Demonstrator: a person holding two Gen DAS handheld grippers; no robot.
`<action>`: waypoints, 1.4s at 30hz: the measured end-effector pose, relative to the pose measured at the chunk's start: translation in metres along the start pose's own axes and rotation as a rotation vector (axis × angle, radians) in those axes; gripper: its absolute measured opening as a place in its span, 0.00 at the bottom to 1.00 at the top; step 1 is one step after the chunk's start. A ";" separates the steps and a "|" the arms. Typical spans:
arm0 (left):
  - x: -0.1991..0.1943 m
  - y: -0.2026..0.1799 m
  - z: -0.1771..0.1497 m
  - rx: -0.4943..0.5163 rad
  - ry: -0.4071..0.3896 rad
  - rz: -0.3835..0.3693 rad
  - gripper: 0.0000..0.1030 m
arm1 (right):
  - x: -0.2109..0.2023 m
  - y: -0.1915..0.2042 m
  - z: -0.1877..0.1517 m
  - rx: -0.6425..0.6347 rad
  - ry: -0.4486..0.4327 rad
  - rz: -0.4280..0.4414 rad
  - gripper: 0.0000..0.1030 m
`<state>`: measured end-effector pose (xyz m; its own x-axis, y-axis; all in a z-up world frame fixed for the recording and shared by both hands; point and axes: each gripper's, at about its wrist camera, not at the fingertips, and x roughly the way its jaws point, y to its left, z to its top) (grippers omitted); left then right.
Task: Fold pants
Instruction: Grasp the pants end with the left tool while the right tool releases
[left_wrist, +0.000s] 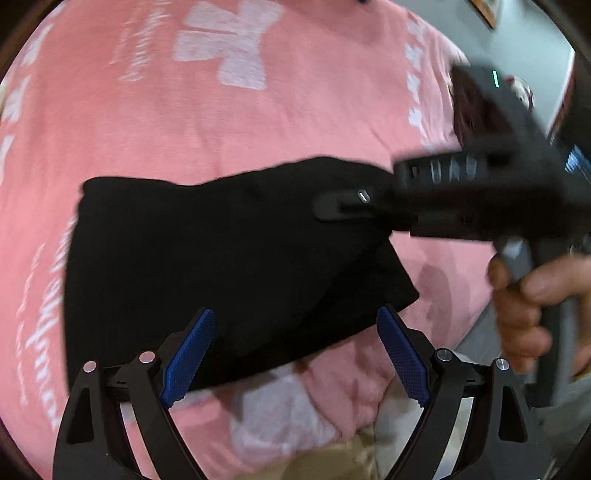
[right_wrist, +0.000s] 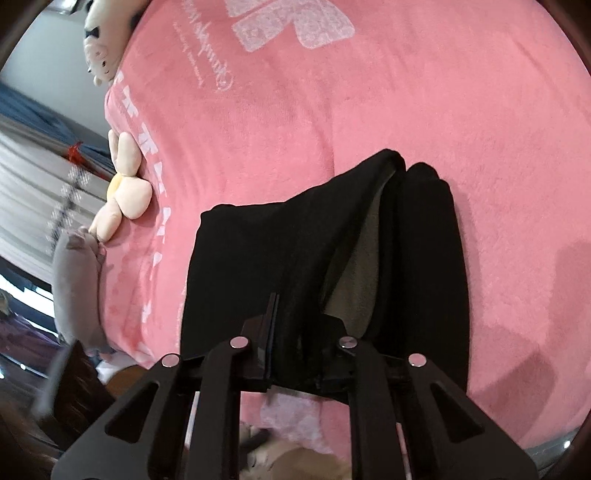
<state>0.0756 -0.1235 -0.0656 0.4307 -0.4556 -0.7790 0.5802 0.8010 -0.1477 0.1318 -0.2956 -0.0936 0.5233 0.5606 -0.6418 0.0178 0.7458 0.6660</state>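
Note:
The black pants (left_wrist: 221, 258) lie folded in a thick stack on the pink blanket (left_wrist: 184, 122). My left gripper (left_wrist: 295, 332) is open, its blue pads (left_wrist: 190, 354) spread just above the stack's near edge, holding nothing. My right gripper (left_wrist: 328, 206) reaches in from the right and is shut on the pants' right edge. In the right wrist view the right gripper (right_wrist: 295, 325) is closed on a bunch of black cloth, and the pants (right_wrist: 258, 258) hang forward from it, with a grey inner lining (right_wrist: 354, 266) showing between layers.
The pink blanket (right_wrist: 369, 110) with white print covers the bed. Plush toys (right_wrist: 122, 188) and a grey stuffed animal (right_wrist: 77, 280) lie along the bed's left edge. A dark wooden piece (right_wrist: 66, 384) stands at lower left.

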 end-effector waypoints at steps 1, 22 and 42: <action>0.009 -0.005 0.002 0.011 0.002 -0.009 0.84 | 0.001 -0.001 0.002 0.008 0.009 0.005 0.14; -0.141 0.209 0.001 -0.548 -0.327 0.039 0.11 | -0.007 -0.042 -0.035 -0.093 -0.044 -0.326 0.53; -0.118 0.301 -0.114 -0.883 -0.184 0.121 0.13 | -0.082 -0.082 -0.025 -0.097 -0.153 -0.536 0.32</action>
<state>0.1207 0.2152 -0.0871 0.6019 -0.3436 -0.7209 -0.1839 0.8188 -0.5438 0.0664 -0.3939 -0.1051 0.5804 0.0414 -0.8132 0.2405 0.9454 0.2198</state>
